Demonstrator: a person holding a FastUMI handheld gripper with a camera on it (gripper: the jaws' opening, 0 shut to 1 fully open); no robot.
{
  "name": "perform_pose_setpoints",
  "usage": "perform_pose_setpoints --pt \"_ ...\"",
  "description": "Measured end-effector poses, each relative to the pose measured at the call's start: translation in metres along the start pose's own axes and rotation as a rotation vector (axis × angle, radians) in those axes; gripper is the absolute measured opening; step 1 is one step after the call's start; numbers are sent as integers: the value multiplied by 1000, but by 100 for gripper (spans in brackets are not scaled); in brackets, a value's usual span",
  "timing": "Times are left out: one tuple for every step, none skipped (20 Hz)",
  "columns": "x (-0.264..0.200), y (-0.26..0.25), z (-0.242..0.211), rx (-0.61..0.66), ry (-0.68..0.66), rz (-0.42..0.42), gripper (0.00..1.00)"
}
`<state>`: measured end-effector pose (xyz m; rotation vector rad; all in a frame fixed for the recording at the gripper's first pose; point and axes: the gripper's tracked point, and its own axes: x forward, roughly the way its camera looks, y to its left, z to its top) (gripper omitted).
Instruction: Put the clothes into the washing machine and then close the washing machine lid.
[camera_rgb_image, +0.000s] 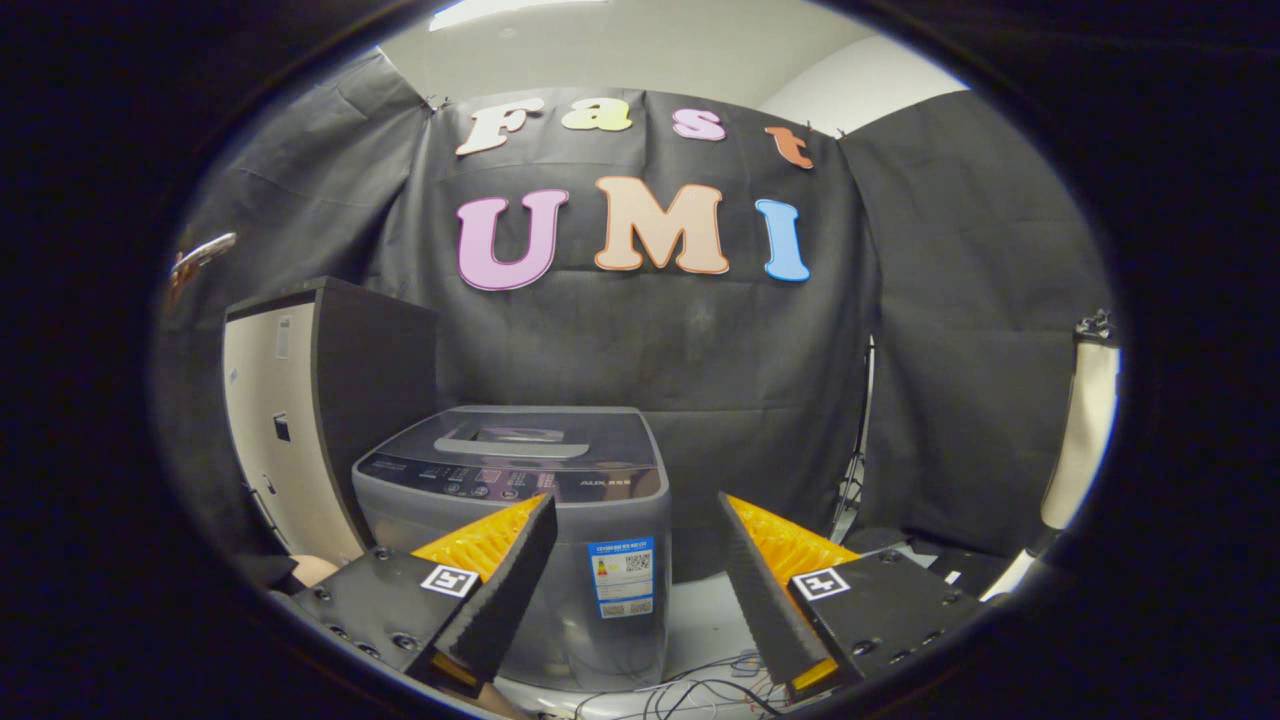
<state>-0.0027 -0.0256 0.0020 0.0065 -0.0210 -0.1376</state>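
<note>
A small grey top-loading washing machine (520, 500) stands on the floor ahead of my fingers, its lid (530, 440) lying flat and shut. My gripper (635, 505) is open, fingers spread wide with nothing between them. The left finger overlaps the machine's front right corner in the view; the right finger sits off to the machine's right. The machine stands some way beyond the fingertips, not touched. I see no clothes.
A tall dark cabinet with a pale door (300, 420) stands just left of the machine. Black cloth walls close the back and sides. Loose cables (700, 690) lie on the pale floor below the fingers. A pale post (1085, 440) stands at the far right.
</note>
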Motion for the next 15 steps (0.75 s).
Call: perform_pose_setpoints --pt "0 0 0 0 1 0 98" --pt "0 0 0 0 1 0 98" --pt "1 0 0 0 1 0 98" --pt "1 0 0 0 1 0 98" --pt "0 0 0 0 1 0 98" --pt "-1 0 1 0 0 0 98" --pt "0 0 0 0 -1 0 98" --pt "0 0 0 0 0 0 98" --pt "0 1 0 0 0 0 98" --pt "0 0 1 1 1 0 98" --pt "1 1 0 0 1 0 98" --pt "0 1 1 1 0 0 98" --pt "1 0 0 1 1 0 98" --pt "1 0 0 0 2 -1 98" --pt "0 0 0 1 1 -2 98"
